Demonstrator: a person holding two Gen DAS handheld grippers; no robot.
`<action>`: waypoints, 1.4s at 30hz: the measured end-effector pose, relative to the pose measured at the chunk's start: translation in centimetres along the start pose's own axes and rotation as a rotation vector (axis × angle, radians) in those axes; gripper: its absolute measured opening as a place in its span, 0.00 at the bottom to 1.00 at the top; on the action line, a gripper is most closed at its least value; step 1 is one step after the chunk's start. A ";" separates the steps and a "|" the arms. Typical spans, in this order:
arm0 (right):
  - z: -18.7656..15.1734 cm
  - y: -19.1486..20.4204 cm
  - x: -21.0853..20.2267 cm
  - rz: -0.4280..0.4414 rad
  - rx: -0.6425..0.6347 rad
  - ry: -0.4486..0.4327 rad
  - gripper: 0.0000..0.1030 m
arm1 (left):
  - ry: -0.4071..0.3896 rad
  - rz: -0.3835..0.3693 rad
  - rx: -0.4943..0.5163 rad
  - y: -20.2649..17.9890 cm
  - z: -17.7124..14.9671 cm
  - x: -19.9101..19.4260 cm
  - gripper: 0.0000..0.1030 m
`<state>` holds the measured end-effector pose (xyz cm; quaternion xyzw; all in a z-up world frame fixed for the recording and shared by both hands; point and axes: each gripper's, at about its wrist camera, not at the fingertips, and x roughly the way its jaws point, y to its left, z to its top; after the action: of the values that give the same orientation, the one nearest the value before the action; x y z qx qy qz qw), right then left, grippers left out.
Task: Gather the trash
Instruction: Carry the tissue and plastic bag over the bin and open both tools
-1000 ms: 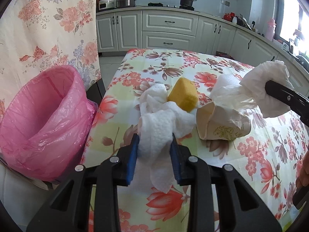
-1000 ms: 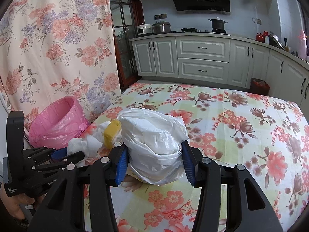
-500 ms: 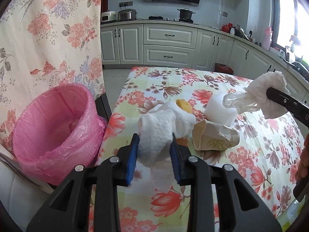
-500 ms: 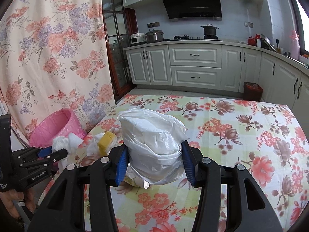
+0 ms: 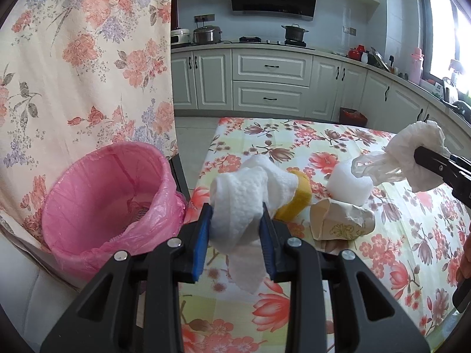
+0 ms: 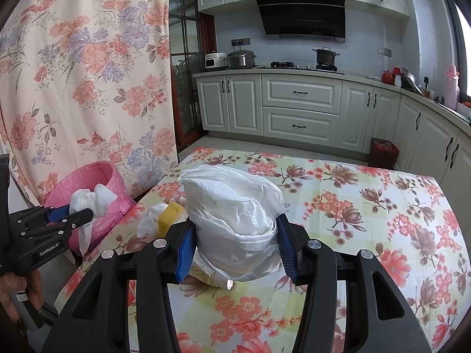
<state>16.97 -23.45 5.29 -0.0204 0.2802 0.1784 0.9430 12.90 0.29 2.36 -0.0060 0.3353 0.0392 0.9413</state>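
Left to right: the pink-lined bin [image 5: 109,206] stood beside the tabletop [image 5: 397,250]. The left claw [image 5: 235,229] was clamped on a paper towel [image 5: 238,203], the right claw [image 6: 235,247] on a plastic bag [image 6: 235,217]; sponge [image 5: 297,203], foam [image 5: 348,185] and cup [image 5: 341,223] remained. Carrying step; next, likely positioning over the bin before release.

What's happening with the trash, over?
Left gripper shut on paper towel. Right gripper shut on plastic bag. Pink bin unblocked.
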 end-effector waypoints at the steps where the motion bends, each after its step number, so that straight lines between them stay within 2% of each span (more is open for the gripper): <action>1: 0.0 0.2 0.0 0.002 -0.004 0.001 0.46 | -0.005 0.005 -0.006 0.4 0.1 -0.2 0.30; 8: 0.6 1.6 0.2 0.008 -0.021 -0.003 0.46 | -0.032 0.054 -0.036 3.2 0.6 -1.5 0.30; 20: 2.5 6.4 1.4 0.087 -0.092 0.001 0.46 | -0.049 0.149 -0.112 9.5 0.9 -3.5 0.30; 31: 5.9 12.5 4.0 0.215 -0.168 -0.001 0.46 | -0.054 0.247 -0.159 14.7 1.5 -4.2 0.30; 42: 8.7 19.5 7.9 0.367 -0.261 0.021 0.46 | -0.041 0.303 -0.180 17.6 1.9 -3.0 0.30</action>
<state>20.87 -1.48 9.61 -0.0928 0.2635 0.3814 0.8812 10.40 17.69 5.95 -0.0389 0.3084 0.2107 0.9268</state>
